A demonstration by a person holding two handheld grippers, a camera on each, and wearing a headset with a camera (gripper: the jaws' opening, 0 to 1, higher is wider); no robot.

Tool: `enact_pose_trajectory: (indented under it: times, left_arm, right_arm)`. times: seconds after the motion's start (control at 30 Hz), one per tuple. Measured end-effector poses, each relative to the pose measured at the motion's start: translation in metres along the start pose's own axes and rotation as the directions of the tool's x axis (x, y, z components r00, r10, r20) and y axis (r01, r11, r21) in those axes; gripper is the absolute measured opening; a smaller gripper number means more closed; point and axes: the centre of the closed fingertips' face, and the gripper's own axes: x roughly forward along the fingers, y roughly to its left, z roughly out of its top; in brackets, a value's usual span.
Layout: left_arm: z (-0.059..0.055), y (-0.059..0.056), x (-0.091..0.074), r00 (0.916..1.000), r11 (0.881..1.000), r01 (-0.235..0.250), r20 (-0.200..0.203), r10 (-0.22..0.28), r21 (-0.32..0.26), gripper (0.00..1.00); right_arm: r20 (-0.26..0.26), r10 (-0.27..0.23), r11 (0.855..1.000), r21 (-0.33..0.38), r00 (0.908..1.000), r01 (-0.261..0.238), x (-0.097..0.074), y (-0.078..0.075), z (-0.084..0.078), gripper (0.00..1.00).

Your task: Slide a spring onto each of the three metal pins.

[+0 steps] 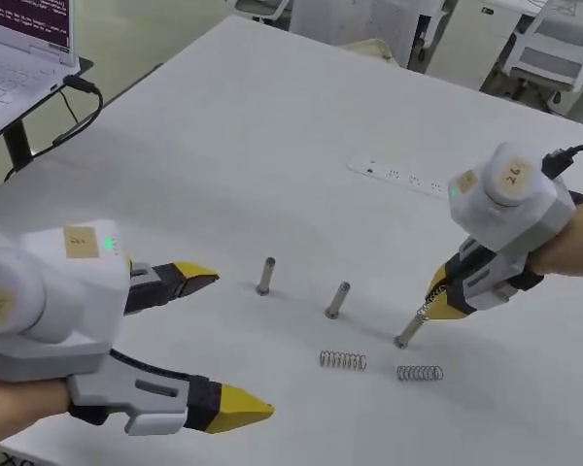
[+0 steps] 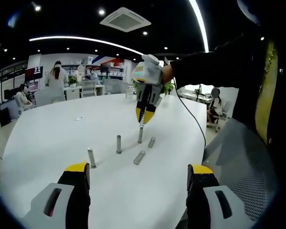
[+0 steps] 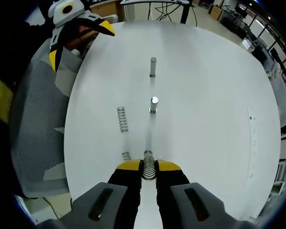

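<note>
Three short grey cylindrical metal pins stand upright in a row on the white table. The middle pin is taken as reference.

Far to its left, the white-bodied, yellow-tipped left gripper hovers above the table. Its jaws are spread wide with nothing between them.

Nearer on the left stands the left pin, bare. The middle pin is also bare; the right gripper view shows its top flat and bright.

Just in front of the middle pin, toward the person, lies the first loose spring. It is a small silver wire coil, flat on the table. Further right lies the second loose spring, of the same make and also flat, well apart from the first.

Right of the middle pin stands the right pin. Above and right of that, the white-bodied, yellow-tipped right gripper points down. Its jaws are clamped on the held spring, a third silver coil. The coil's lower end meets the top of the right pin. Whether it has passed over the pin cannot be told. In the right gripper view the held spring sits between the yellow tips, in line with the pin row.

Count:
- Pins: three, two of them bare.
- Springs: three, two lying loose and one gripped.
- Grippers: two.

A white power strip lies well behind the middle pin.
</note>
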Motion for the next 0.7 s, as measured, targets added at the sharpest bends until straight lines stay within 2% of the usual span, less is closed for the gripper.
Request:
enact_pose_trajectory:
  times: [0.7]
  left_arm:
    - [-0.003,0.001,-0.002,1.0,1.0,0.0,-0.004,0.0,-0.006,0.79]
  right_arm:
    - [0.001,0.019,1.0,0.011,0.9998,-0.019,0.017,0.003,-0.002,0.08]
